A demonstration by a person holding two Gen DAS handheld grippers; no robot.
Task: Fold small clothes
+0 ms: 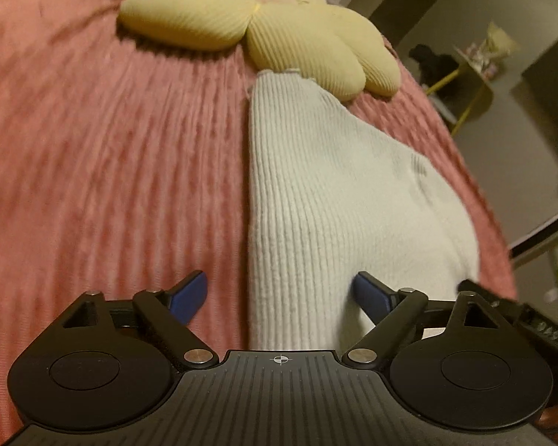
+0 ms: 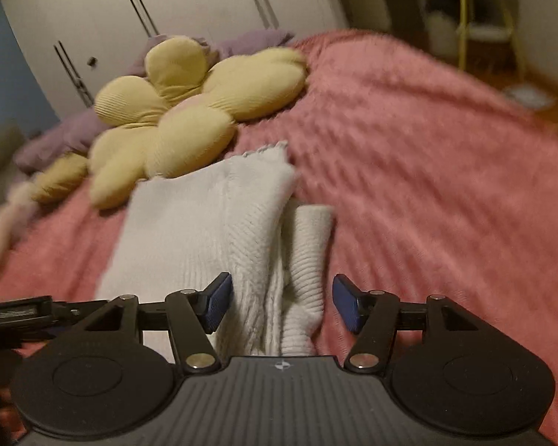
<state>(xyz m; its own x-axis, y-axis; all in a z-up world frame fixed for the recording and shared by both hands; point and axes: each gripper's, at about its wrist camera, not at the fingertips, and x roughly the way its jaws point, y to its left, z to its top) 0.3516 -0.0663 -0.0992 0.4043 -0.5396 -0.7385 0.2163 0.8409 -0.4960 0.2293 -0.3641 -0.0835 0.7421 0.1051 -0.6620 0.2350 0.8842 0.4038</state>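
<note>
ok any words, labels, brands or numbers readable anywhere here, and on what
None can be read.
Left hand-held gripper: only a crosshair mark on its body, no letters.
Right hand-held gripper: the same crosshair mark; its side edge in the left view carries small markings too blurred to read.
White knit garment, pink bedspread, yellow flower cushion: no visible text.

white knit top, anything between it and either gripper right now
Nothing visible. The top lies on the pink bedspread, its near end between the open fingers of the left gripper and right gripper. The yellow pillow sits at its far end.
</note>
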